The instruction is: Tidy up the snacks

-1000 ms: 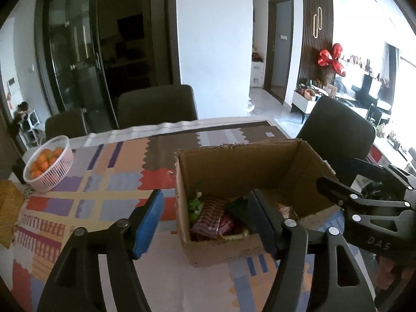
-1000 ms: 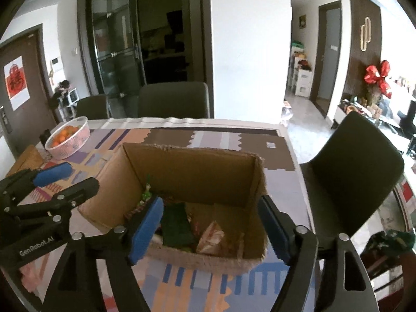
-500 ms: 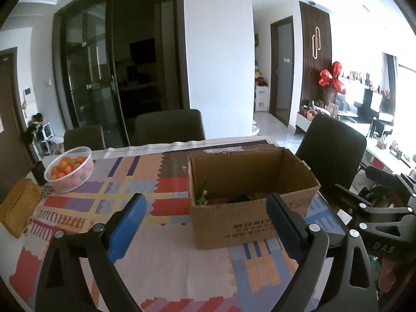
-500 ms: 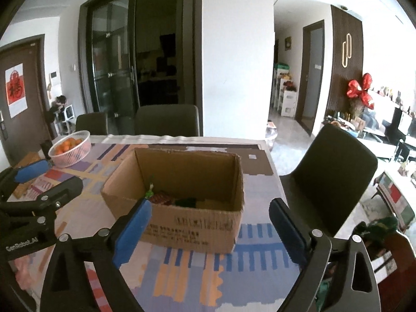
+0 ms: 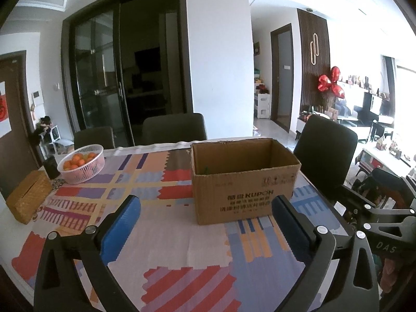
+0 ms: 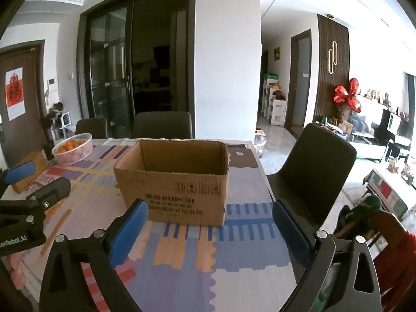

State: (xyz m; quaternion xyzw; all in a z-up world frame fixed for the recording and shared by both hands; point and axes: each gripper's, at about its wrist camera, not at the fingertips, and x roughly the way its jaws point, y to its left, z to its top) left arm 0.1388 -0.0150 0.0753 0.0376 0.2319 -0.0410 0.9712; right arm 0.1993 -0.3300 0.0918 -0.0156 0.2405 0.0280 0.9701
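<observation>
An open cardboard box (image 5: 244, 189) stands on the patterned tablecloth (image 5: 161, 234), right of the middle. Its near wall hides the snacks inside; only a green tip (image 5: 206, 168) shows over the rim. My left gripper (image 5: 206, 205) hovers in front of the box, its jaws opening with nothing between the blue pads (image 5: 122, 223). My right gripper (image 6: 210, 206) hangs beside it, also short of the box (image 6: 176, 182), jaws opening and empty. Each gripper shows at the edge of the other's view.
A white basket of oranges (image 5: 82, 162) and a woven box (image 5: 28, 197) sit at the table's far left. Dark chairs stand behind the table and at its right side (image 5: 325, 150). The table's right edge runs close to the cardboard box.
Both grippers have drawn back from above the box toward the near side, and their jaws have spread wider. The snacks seen inside earlier are now hidden by the box wall.
</observation>
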